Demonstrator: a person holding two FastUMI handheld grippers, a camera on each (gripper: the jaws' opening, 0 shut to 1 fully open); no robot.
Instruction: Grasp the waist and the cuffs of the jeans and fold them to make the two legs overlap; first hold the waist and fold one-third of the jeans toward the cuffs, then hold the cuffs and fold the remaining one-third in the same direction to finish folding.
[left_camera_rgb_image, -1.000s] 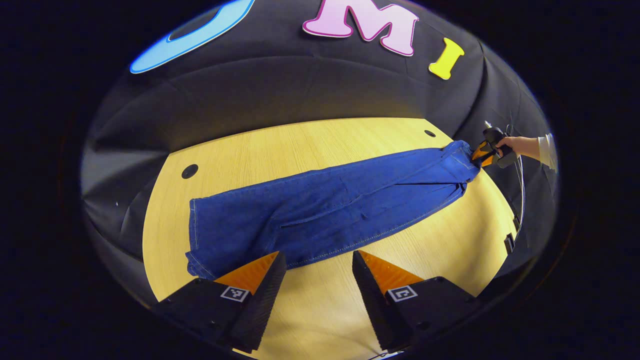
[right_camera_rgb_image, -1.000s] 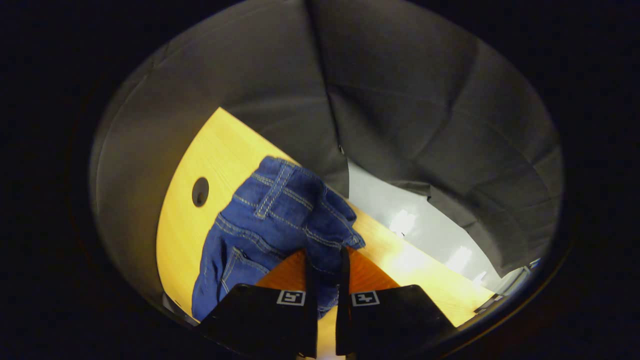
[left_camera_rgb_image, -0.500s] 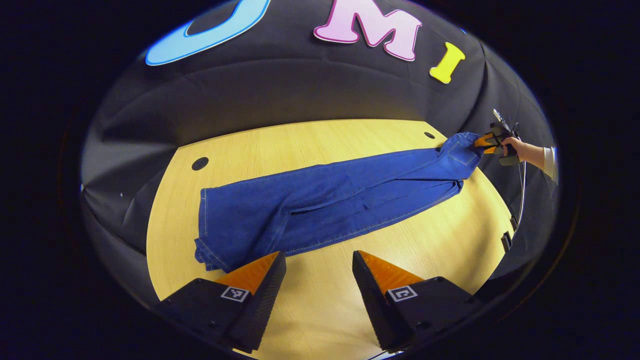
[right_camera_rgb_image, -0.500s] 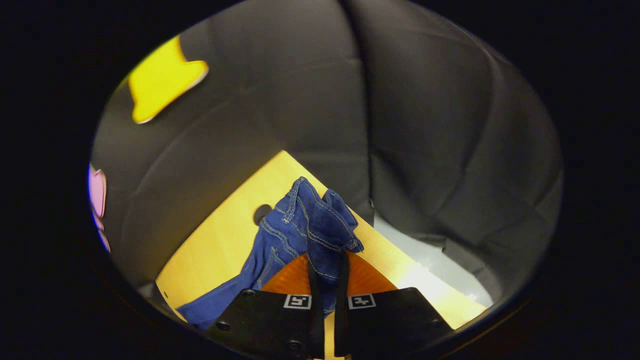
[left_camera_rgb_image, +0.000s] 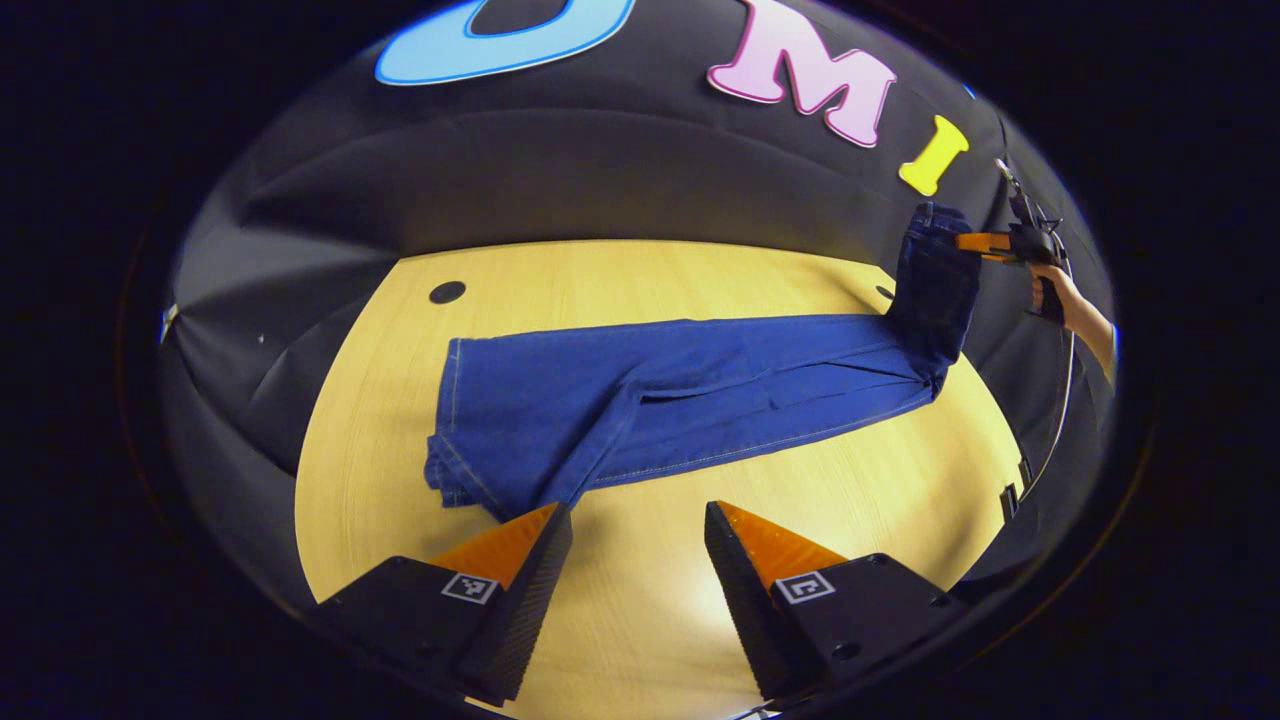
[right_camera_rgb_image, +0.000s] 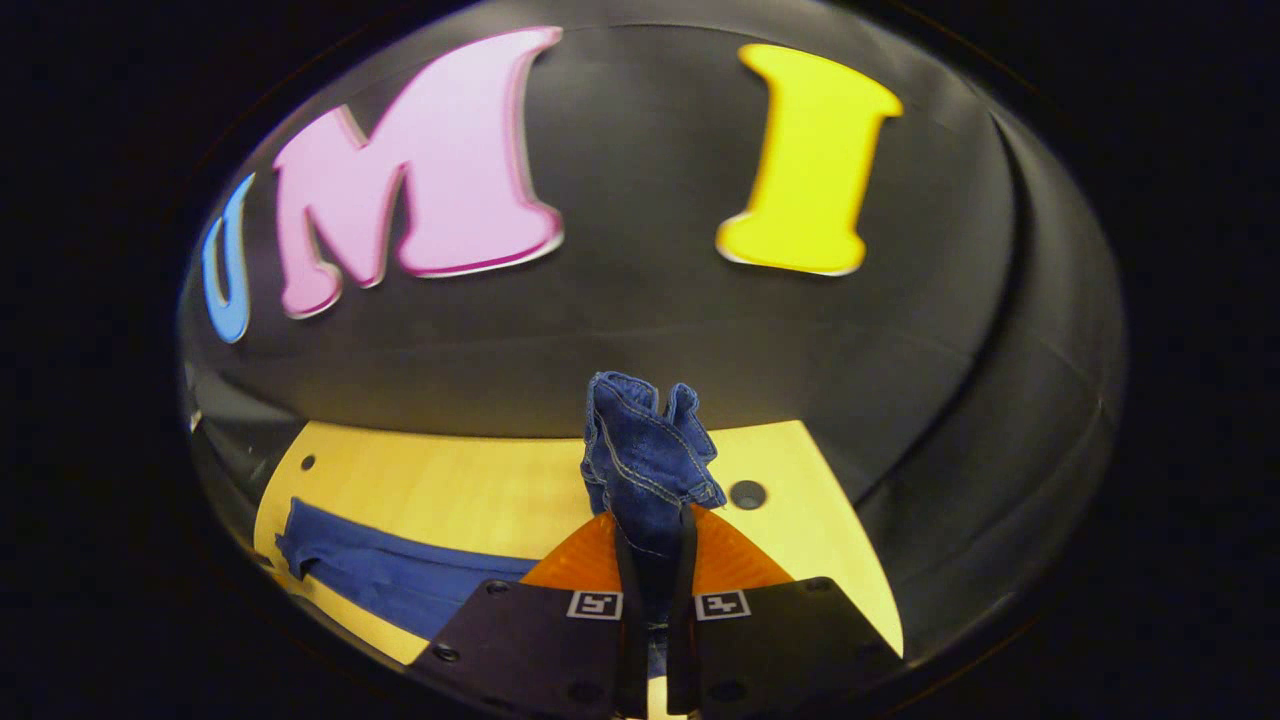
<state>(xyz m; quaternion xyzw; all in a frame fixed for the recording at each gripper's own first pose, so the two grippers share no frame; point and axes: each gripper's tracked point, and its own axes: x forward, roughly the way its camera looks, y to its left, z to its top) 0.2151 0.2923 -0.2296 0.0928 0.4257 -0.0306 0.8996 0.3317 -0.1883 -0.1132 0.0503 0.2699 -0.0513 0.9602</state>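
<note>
**Waist end lifted clear of the table**

The right gripper (right_camera_rgb_image: 651, 560) has both fingers pinched tight on the denim at the waist (right_camera_rgb_image: 645, 450) of the jeans (left_camera_rgb_image: 660, 390), and the bunched waistband stands up above its tips. From the left gripper view, that same gripper (left_camera_rgb_image: 985, 243) sits high at the far right with a hand (left_camera_rgb_image: 1050, 290) behind it, and the waist end (left_camera_rgb_image: 935, 275) hangs from it almost upright, off the wooden table (left_camera_rgb_image: 650, 600). A second ago the waist still lay low at the table's right edge; half a second ago it had only begun to rise. Now it is well up, and the right gripper's camera has swung round to face the back wall of the booth.

The rest of the jeans lies flat across the table, legs stacked one on the other, running leftward to the cuffs (left_camera_rgb_image: 455, 420), which sit at the left, just beyond the left gripper (left_camera_rgb_image: 638, 520). That gripper hovers over bare table on the near side, jaws spread wide and holding nothing.

To my eye the legs already overlap, so this looks like the start of the first fold: the raised waist would next need carrying leftward toward the cuffs and laying down about a third of the way along. The lower layer could drag or skew as it goes.
</note>
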